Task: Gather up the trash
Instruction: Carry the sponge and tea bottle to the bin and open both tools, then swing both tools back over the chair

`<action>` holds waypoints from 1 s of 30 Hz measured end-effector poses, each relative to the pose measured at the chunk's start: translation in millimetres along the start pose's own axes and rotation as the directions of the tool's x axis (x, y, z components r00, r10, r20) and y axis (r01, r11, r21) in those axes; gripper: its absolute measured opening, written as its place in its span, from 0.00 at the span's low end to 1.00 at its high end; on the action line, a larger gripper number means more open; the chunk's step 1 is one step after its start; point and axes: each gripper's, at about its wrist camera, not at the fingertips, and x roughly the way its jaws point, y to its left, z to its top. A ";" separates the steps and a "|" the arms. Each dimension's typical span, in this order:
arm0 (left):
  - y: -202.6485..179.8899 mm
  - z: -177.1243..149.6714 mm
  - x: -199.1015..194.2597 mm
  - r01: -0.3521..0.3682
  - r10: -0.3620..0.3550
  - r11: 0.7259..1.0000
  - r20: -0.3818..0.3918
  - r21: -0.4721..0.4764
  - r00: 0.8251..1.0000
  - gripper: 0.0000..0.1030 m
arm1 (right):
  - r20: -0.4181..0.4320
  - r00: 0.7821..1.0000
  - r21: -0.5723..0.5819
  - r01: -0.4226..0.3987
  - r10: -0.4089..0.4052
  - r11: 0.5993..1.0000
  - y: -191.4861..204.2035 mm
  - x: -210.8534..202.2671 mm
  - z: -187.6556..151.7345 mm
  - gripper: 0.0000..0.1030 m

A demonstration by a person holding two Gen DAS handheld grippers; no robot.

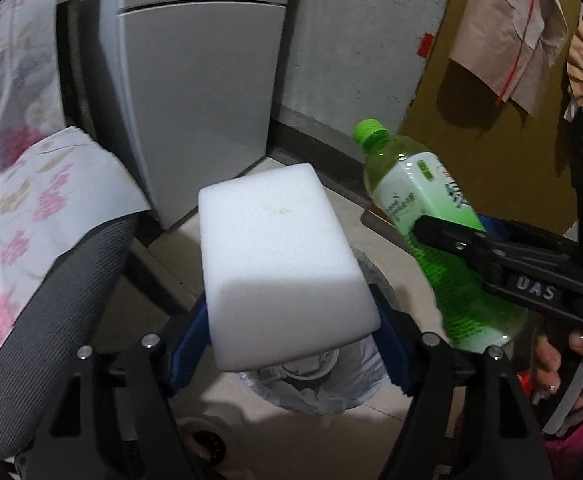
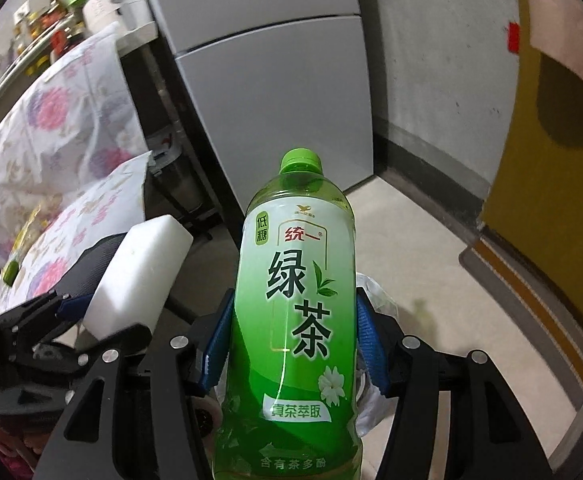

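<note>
Down on the pale tiled floor point(image 1: 379, 412) there's a bin with a clear plastic liner point(image 1: 323, 392), and both my grippers are hanging right over it, pointing steeply down. Room-wise I've got a grey fridge point(image 1: 195, 92) against a concrete wall, a mustard yellow door point(image 2: 551, 184) off to the right, and a surface under a floral cloth point(image 1: 31, 208) on the left with a grey mesh chair point(image 1: 51, 304) tucked beside it. Left gripper point(image 1: 291, 332) has its blue-padded jaws around the near end of a white foam block point(image 1: 279, 256), spread wide to fit it; the pads look like they're touching the sides but I honestly can't tell how firmly they're pinching. Right gripper point(image 2: 293, 344) has its jaws on either side of a green tea bottle point(image 2: 295, 312), green cap pointing away from me, pads pressed on the label so it's gripped. From the left camera the bottle sits just right of the foam, and I can see the person's hand point(image 1: 559, 364) and a bit of pink sleeve on the right gripper's handle. The foam block hides most of the bin opening.
</note>
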 end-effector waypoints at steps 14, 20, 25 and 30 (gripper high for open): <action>38.6 1.0 -31.2 -0.049 0.051 0.998 0.038 -0.046 0.998 0.87 | 0.092 0.996 0.025 -0.003 0.000 1.000 3.7 -27.5 22.2 0.65; 89.1 -12.3 -79.9 -0.180 0.191 0.977 0.092 -0.116 0.977 0.87 | 0.150 0.985 -0.102 -0.067 0.082 0.993 64.5 -53.1 39.7 0.65; 140.1 -34.5 -123.5 -0.262 0.287 0.942 0.099 -0.211 0.953 0.87 | 0.140 0.970 -0.210 -0.165 0.197 0.964 131.5 -53.9 47.5 0.65; 187.0 -65.4 -167.7 -0.334 0.377 0.890 0.090 -0.312 0.922 0.87 | 0.077 0.953 -0.329 -0.255 0.295 0.909 210.5 -40.1 45.8 0.65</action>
